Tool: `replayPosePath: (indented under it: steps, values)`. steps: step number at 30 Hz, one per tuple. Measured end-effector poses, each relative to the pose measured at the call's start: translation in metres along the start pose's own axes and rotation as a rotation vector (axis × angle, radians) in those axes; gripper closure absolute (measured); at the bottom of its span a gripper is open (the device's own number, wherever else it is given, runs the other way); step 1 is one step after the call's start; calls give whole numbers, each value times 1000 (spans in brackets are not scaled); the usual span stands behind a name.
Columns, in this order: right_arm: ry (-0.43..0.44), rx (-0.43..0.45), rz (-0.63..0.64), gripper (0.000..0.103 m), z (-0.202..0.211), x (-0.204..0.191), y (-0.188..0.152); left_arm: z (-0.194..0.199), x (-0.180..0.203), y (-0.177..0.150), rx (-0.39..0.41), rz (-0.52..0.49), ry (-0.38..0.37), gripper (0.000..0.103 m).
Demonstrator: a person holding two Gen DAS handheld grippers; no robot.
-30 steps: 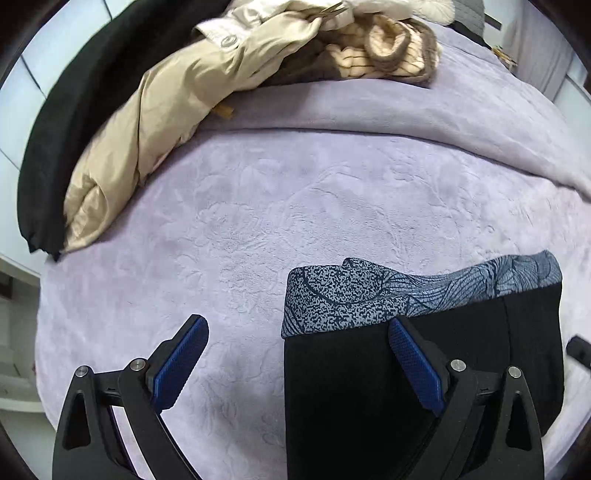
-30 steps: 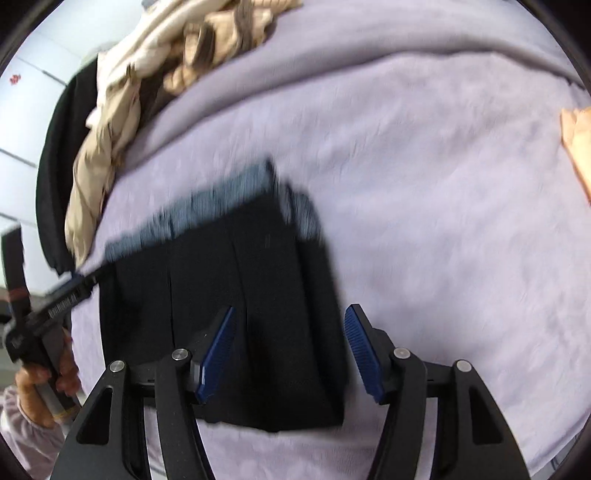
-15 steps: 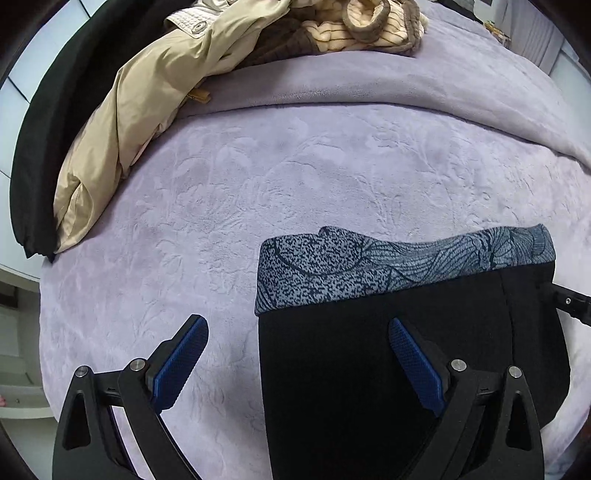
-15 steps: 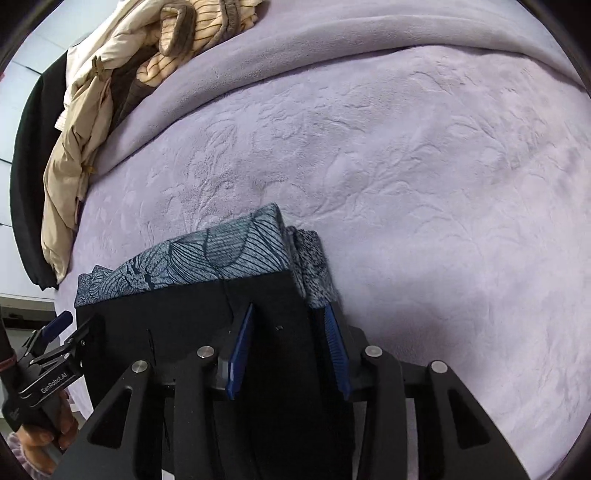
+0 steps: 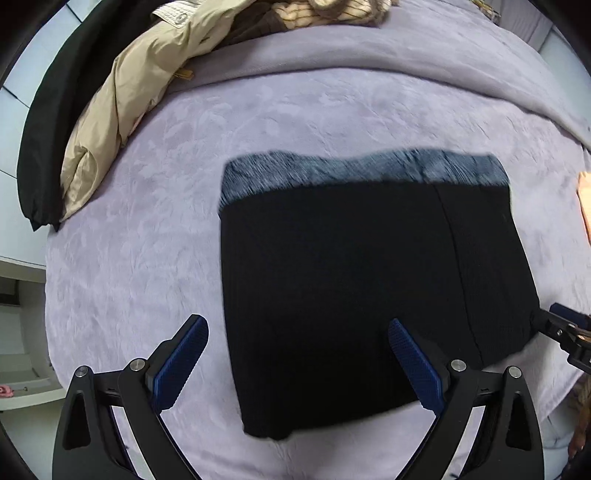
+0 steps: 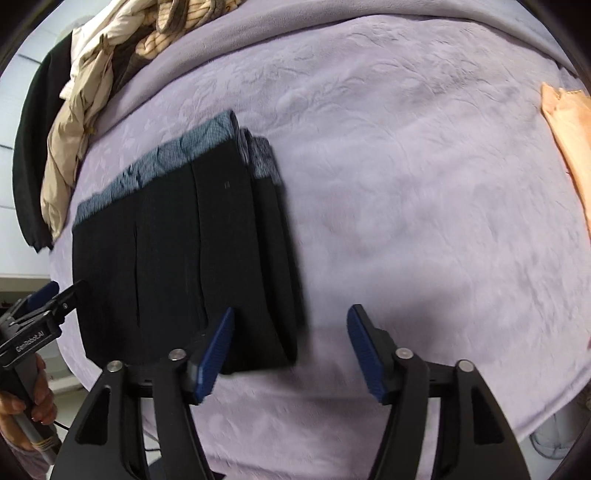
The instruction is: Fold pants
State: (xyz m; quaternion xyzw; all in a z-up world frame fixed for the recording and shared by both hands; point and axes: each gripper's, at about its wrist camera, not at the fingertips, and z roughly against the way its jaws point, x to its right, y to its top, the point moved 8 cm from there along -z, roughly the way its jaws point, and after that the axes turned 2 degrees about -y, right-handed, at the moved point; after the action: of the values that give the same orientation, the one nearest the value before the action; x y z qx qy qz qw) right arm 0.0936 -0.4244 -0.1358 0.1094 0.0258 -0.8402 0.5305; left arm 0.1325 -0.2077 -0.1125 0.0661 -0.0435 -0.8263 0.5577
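Note:
The pants (image 5: 369, 280) lie folded into a black rectangle on the lavender blanket (image 5: 155, 192), their blue-grey patterned waistband (image 5: 354, 170) along the far edge. My left gripper (image 5: 295, 328) hovers open over the pants' near left part, pressing nothing. In the right wrist view the pants (image 6: 177, 258) sit left of centre, with stacked layers showing at their right side. My right gripper (image 6: 291, 314) is opening beside that right edge; its left finger overlaps the fold's corner and only blanket shows between the pads. Each gripper's tip shows in the other view: right gripper (image 5: 565, 328), left gripper (image 6: 44, 302).
A heap of clothes with a beige jacket (image 5: 122, 99), a black garment (image 5: 48, 122) and a striped knit (image 6: 177, 33) lies at the far left of the bed. An orange cloth (image 6: 569, 125) lies at the right. White shelving (image 5: 18, 332) stands past the bed's left edge.
My right gripper closed on the pants' right edge, then let go and drew off to the right. My left gripper pulled back, so the whole folded pants now show.

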Motion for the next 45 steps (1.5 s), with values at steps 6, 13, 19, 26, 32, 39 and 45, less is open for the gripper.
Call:
replayPosePath:
  steps: [6, 13, 19, 26, 32, 39, 45]
  values:
    - [-25, -17, 10, 26, 11, 12, -28, 4, 22, -39, -75, 25, 1, 4]
    - [-2, -27, 12, 24, 14, 26, -37, 16, 44, -47, -84, 8, 20, 4]
    - [3, -35, 4, 24, 14, 34, -38, 27, 52, -45, -68, 4, 33, 4]
    - [84, -65, -64, 24, 5, 46, -44, 31, 44, -48, -70, 42, 44, 4]
    - [209, -60, -112, 24, -5, 40, -36, 29, 34, -51, -77, 58, 68, 4]
    - [331, -41, -74, 42, -15, 9, -16, 29, 34, -52, -87, 68, 93, 4]
    - [308, -61, -36, 66, -23, 5, -17, 30, 37, -48, -83, 71, 96, 4]
